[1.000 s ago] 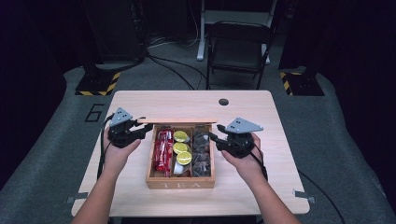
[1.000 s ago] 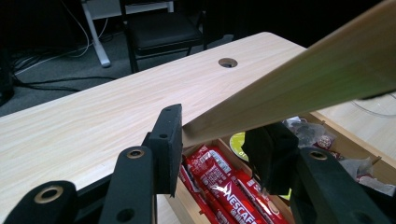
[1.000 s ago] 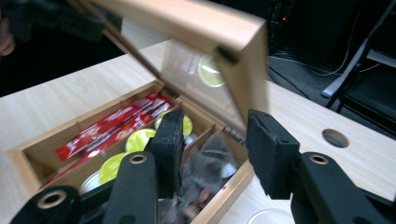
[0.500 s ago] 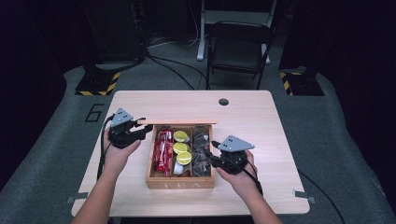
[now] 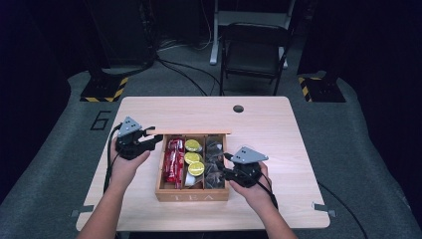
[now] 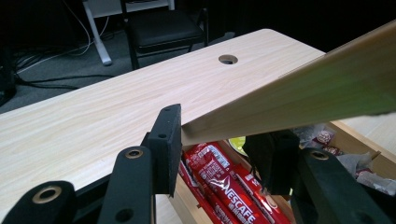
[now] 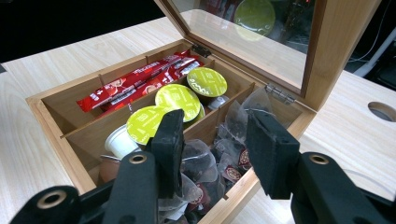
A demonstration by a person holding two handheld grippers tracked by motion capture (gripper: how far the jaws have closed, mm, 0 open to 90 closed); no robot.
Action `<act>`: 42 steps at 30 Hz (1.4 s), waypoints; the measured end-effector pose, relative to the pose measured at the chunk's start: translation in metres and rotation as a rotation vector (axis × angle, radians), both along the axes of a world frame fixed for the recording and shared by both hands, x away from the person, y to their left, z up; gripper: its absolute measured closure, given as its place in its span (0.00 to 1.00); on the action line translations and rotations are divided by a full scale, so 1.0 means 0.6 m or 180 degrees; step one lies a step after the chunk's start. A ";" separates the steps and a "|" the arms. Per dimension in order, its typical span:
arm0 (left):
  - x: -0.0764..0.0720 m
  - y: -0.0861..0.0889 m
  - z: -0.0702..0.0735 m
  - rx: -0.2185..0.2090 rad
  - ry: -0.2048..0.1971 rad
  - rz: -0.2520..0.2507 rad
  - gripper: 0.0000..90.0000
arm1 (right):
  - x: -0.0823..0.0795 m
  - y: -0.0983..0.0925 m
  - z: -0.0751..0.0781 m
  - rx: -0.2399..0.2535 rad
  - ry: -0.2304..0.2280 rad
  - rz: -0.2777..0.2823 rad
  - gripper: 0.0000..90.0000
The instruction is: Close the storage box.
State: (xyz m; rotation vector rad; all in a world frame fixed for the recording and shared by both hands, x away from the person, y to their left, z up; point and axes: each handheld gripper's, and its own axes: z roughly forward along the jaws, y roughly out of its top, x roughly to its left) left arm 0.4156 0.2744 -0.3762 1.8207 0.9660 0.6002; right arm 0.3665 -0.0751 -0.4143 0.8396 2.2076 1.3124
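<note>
Two grippers worked at the wooden tea box on the table. Left gripper had its jaws clamped on the corner of the lid, which stood raised above the box, with red Nescafe sticks just below the jaws. Right gripper hung over the right compartment, jaws parted and holding nothing, the clear tea bags between and beneath them; green-topped capsules lay just beyond the left jaw
</note>
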 end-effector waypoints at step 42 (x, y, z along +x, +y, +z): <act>-0.002 0.000 -0.002 0.0032 -0.0005 -0.0018 0.62 | 0.008 0.059 -0.093 -0.0390 0.0592 0.0279 0.64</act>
